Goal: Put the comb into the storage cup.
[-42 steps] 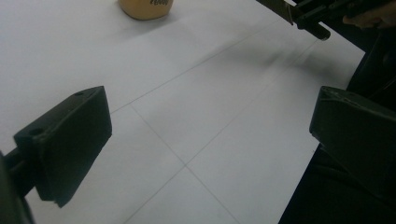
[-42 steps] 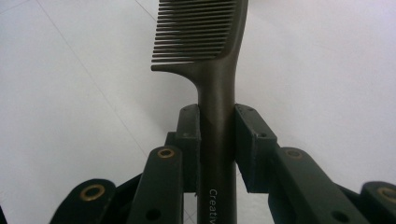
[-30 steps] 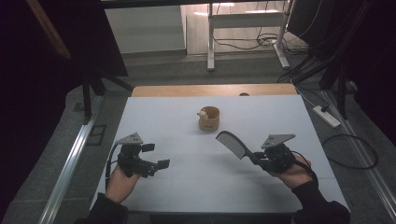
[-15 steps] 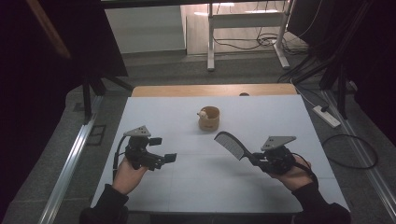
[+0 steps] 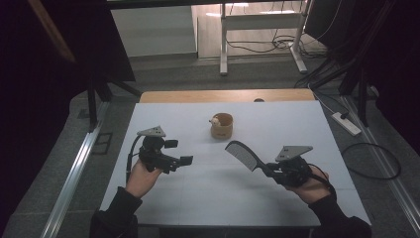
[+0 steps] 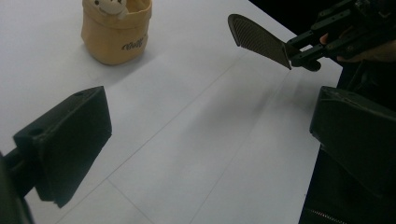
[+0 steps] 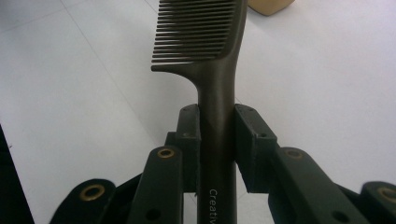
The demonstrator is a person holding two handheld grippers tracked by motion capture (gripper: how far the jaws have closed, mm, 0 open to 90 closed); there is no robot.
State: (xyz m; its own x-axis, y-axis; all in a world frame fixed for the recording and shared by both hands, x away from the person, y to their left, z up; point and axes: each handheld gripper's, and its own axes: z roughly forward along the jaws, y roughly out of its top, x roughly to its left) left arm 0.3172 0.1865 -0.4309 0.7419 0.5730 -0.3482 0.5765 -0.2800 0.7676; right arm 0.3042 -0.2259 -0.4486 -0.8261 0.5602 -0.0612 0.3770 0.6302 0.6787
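Black comb (image 5: 242, 155) sits clamped by its handle in my right gripper (image 5: 271, 170), nearer me than the tan pouch (image 5: 221, 126); left gripper (image 5: 179, 152) gapes empty beside it

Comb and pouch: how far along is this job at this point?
Done: the comb is off the table, its handle clamped in the right gripper. In hand: it is held in the air, toothed end toward the tan pouch. Left: the comb probably has to go into the pouch. The left gripper is open and holds nothing.
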